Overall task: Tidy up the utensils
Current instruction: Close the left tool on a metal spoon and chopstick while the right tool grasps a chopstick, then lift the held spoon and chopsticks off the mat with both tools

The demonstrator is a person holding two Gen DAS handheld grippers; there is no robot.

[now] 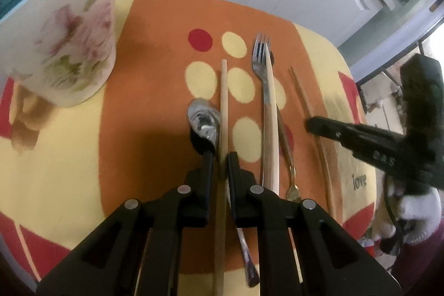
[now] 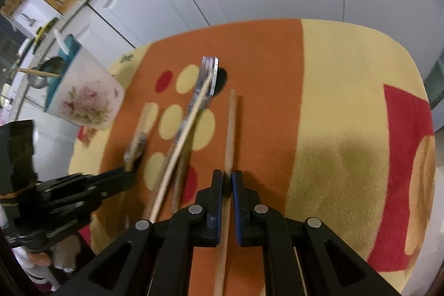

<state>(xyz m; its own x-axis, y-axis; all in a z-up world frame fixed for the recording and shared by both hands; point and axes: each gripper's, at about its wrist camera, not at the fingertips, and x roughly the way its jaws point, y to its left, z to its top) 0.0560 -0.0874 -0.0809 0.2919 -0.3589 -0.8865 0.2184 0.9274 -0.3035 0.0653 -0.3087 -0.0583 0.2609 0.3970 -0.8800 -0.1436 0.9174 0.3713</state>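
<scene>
Spoon (image 1: 203,124) handle hidden under left gripper (image 1: 220,157); floral cup (image 1: 69,52) blurred, top cut off.

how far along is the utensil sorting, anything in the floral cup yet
Barely started. Done: nothing visibly; the white floral cup's inside is hidden. In hand: the left gripper straddles a pale wooden chopstick and the right gripper a second wooden chopstick; grip unclear. Left: the silver spoon, silver fork and third chopstick across it lie on the orange-yellow cloth.
</scene>
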